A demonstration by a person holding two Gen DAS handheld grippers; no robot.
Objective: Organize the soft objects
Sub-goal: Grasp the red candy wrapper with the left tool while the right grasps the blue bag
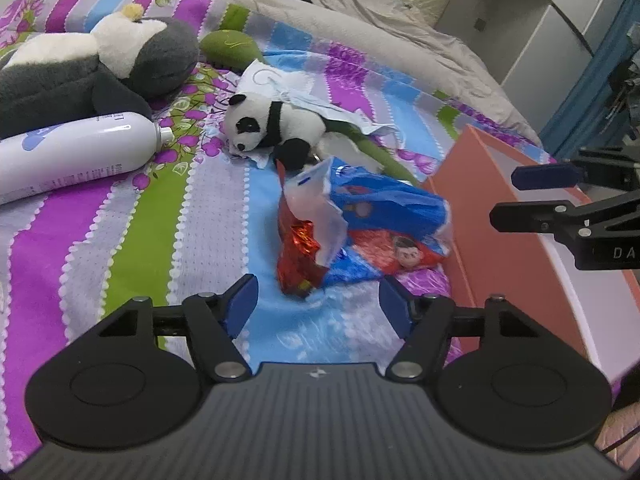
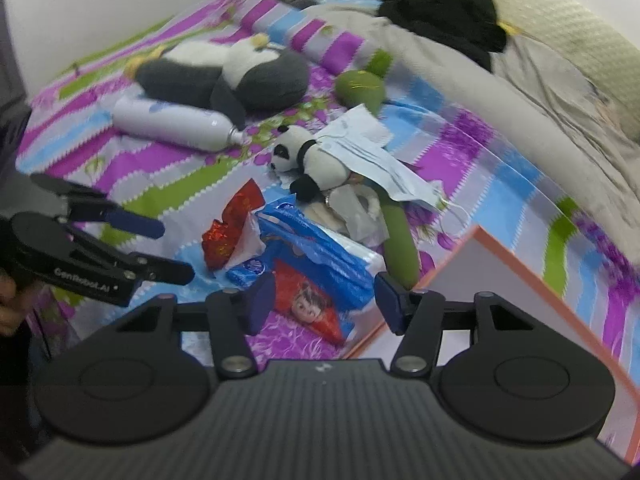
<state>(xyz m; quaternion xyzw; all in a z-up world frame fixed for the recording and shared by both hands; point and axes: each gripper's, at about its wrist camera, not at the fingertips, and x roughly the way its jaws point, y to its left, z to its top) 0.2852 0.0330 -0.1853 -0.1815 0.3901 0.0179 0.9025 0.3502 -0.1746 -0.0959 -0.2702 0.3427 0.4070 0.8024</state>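
A small fluffy panda plush (image 1: pixel 276 128) lay on the striped, quilted bedspread (image 1: pixel 120 240). Just in front of it sat a heap of crinkly blue-and-red plastic packets (image 1: pixel 360 224) (shiny foil among them). The left claw (image 1: pixel 318 304) hovered before that heap, released and empty. The right claw (image 2: pixel 324 300) hung over the packets, parted, gripping nothing. Beside the heap stood an orange-rimmed box (image 1: pixel 480 168).

Black-white panda (image 1: pixel 272 126); purple-green-blue striped bedspread (image 1: pixel 120 220).
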